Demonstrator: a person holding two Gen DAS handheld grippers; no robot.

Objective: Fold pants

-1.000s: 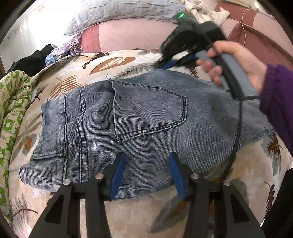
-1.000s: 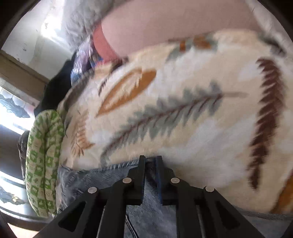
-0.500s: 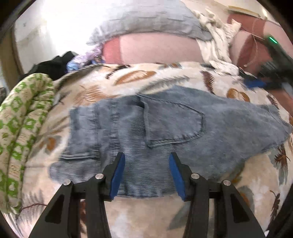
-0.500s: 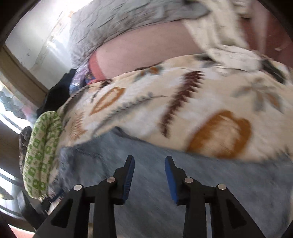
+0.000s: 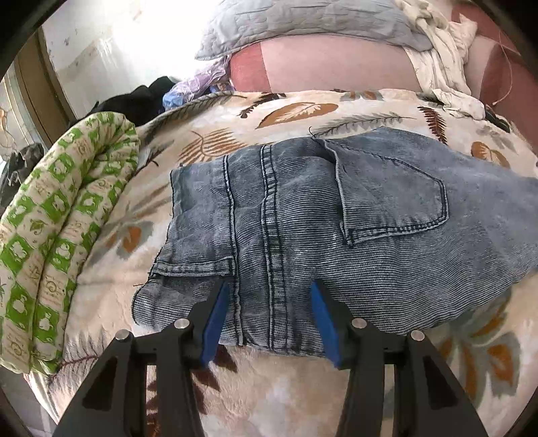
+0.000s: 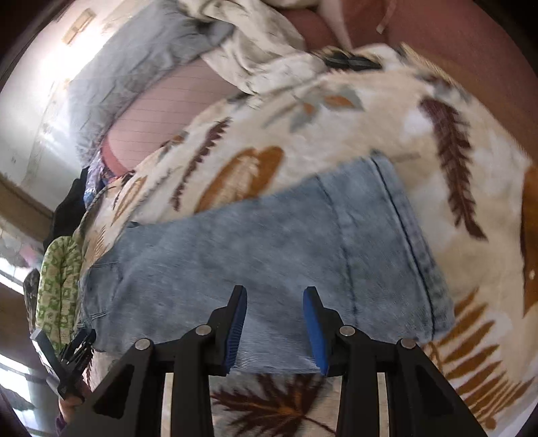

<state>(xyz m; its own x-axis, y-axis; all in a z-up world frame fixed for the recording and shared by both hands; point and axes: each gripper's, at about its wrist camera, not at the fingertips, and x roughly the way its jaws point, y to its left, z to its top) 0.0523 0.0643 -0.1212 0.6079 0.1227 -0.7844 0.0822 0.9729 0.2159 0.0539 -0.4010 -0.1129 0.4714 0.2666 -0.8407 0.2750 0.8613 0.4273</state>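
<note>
Leaf-print blanket (image 5: pixel 302 111) covers the bed; folded jeans (image 5: pixel 336 218) lie flat on it. Right gripper (image 6: pixel 275 322), clamped a second ago, has let go and swung along the denim, fingers spread, empty. Left gripper (image 5: pixel 269 319) hovers, fingers apart. Another fold probably comes next.

pants (image 5: pixel 336 235) on blanket (image 5: pixel 302 111) | rolled quilt (image 5: pixel 60 242) left of pants | pillow (image 5: pixel 302 23) behind

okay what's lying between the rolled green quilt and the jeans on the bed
Nothing: only a bare strip of the feather-print blanket separates the green quilt from the jeans. The left wrist view shows it most clearly.
</note>
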